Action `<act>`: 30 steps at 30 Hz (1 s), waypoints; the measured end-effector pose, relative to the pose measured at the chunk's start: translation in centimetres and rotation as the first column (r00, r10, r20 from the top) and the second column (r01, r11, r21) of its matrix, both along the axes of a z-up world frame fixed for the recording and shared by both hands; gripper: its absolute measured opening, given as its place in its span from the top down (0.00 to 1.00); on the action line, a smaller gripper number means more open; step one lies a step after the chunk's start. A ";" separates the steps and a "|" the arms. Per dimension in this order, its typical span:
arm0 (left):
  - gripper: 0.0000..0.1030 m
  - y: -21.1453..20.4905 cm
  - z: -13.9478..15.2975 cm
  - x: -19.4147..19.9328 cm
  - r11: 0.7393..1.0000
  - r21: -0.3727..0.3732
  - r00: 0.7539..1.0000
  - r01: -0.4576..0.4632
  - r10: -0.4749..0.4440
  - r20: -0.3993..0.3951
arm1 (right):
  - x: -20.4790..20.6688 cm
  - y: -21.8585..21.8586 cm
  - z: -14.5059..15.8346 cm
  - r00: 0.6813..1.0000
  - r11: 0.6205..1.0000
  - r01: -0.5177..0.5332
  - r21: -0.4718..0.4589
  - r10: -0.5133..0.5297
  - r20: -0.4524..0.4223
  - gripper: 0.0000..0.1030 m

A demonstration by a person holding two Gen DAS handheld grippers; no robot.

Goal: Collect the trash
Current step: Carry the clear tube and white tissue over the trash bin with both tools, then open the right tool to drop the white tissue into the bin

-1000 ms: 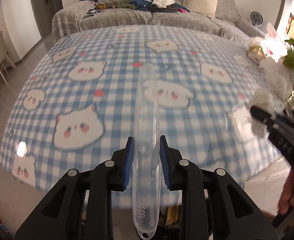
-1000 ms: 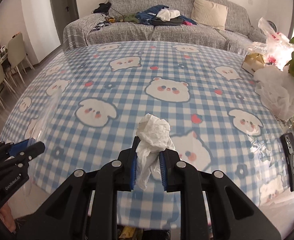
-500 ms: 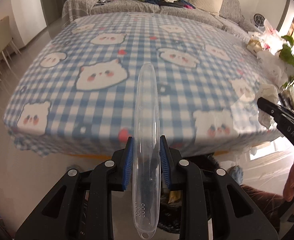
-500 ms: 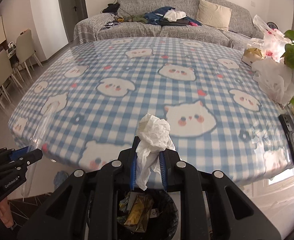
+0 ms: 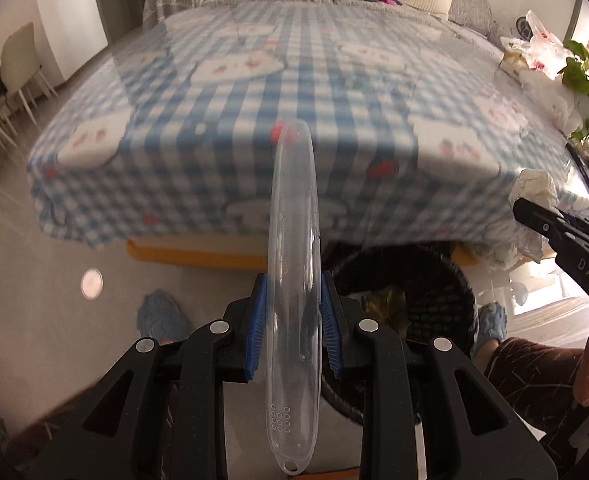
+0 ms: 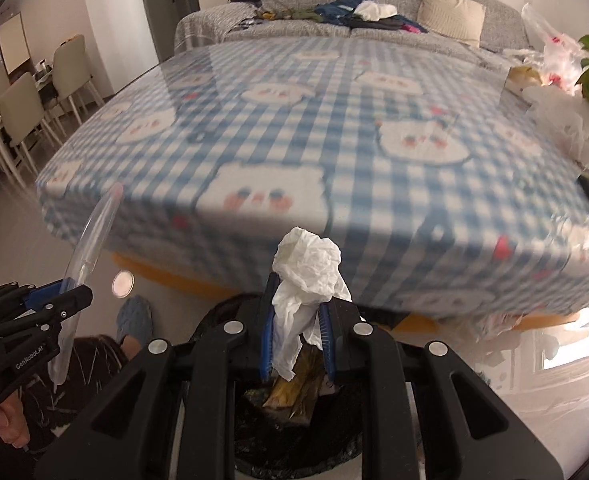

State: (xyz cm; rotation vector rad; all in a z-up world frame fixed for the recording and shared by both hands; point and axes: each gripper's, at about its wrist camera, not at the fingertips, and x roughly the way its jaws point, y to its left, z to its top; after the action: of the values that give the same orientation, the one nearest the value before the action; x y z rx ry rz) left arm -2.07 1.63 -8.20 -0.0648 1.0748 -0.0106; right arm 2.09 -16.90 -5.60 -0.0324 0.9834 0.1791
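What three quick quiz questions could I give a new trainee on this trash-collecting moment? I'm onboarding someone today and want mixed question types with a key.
1. True or false: the left gripper has its jaws closed on a crumpled white tissue.
2. Multiple choice: what lies below the right gripper? A) a chair B) a black trash bin C) the sofa
3. Fill in: the checked tablecloth is blue and ____.

Key
1. False: it holds a clear plastic case; the tissue is in the right gripper.
2. B: the trash bin, already holding some wrappers.
3. White.
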 end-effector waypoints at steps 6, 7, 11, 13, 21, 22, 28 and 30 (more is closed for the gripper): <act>0.76 -0.3 -2.8 -1.9 1.000 -0.001 0.999 -0.002 0.002 -0.044 | -1.7 0.2 -2.9 0.999 1.000 0.015 0.009 -0.014 -0.052 0.83; 0.76 -0.3 -3.4 -2.1 1.000 -0.006 0.999 -0.002 0.002 -0.053 | -1.9 0.4 -3.5 0.998 1.000 0.013 0.008 -0.012 -0.060 0.83; 0.76 0.2 -5.9 -3.2 1.000 0.015 0.998 -0.007 0.007 -0.066 | -2.8 0.9 -6.3 0.996 1.000 0.000 -0.007 -0.001 -0.086 0.83; 0.76 0.7 -7.2 -3.1 1.000 -0.004 0.996 -0.017 0.017 -0.088 | -3.0 1.2 -8.4 0.992 1.000 -0.009 -0.003 0.009 -0.125 0.83; 0.76 0.8 -9.9 -2.4 0.999 0.005 0.994 -0.041 0.041 -0.099 | -2.1 2.7 -13.6 0.980 0.999 -0.045 -0.014 0.041 -0.196 0.81; 0.76 0.8 -10.3 -2.3 0.999 -0.002 0.994 -0.040 0.040 -0.106 | -2.1 2.8 -13.9 0.980 0.999 -0.049 -0.019 0.044 -0.196 0.81; 0.76 0.2 -12.1 -1.7 0.999 0.018 0.990 -0.043 0.045 -0.132 | -2.0 3.7 -14.9 0.982 0.998 -0.054 -0.038 0.046 -0.185 0.72; 0.76 0.0 -12.1 -1.6 0.999 0.021 0.990 -0.045 0.047 -0.134 | -1.9 3.5 -14.7 0.984 0.999 -0.043 -0.032 0.037 -0.172 0.55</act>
State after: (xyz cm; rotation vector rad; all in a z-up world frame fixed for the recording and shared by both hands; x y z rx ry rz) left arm -3.63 1.63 -20.28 -0.0751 1.2076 0.0457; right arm 0.23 -13.39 -20.27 -0.0702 1.1585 0.2038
